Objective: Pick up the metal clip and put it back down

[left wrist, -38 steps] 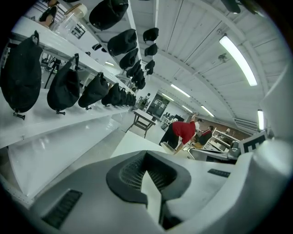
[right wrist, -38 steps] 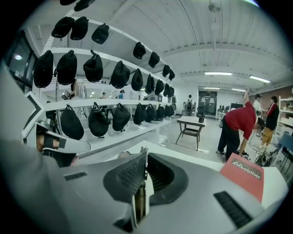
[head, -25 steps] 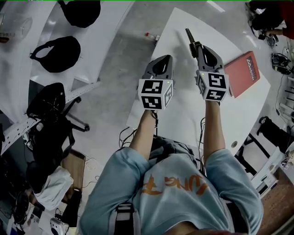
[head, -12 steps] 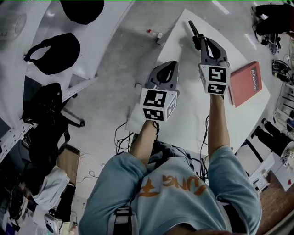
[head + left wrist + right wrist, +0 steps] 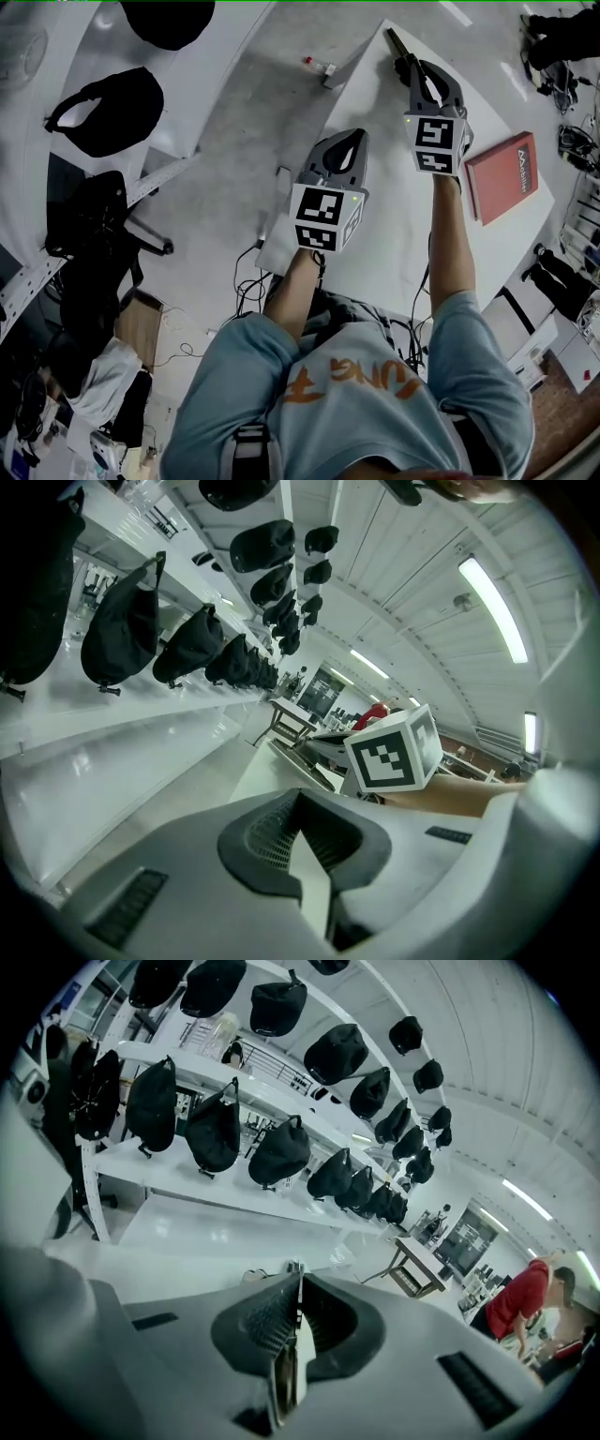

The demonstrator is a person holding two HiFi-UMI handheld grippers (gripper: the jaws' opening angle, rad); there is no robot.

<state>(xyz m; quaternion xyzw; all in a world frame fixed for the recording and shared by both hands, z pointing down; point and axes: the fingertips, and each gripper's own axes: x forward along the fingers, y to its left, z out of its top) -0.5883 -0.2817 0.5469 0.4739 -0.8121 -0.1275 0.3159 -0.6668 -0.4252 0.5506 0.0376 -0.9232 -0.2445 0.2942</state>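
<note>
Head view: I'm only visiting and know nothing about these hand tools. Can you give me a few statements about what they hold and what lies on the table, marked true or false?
1. The right gripper has its jaws shut on the metal clip. True.
2. The left gripper holds a second clip. False: its jaws are shut with nothing between them.
3. The red book lies beside the left gripper. False: it lies on the white table, beyond the right gripper.
4. The person's shirt is light blue with orange print. True.

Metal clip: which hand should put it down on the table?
Right. The right tool is shut on the metal clip over the white table; the left tool holds nothing.
</note>
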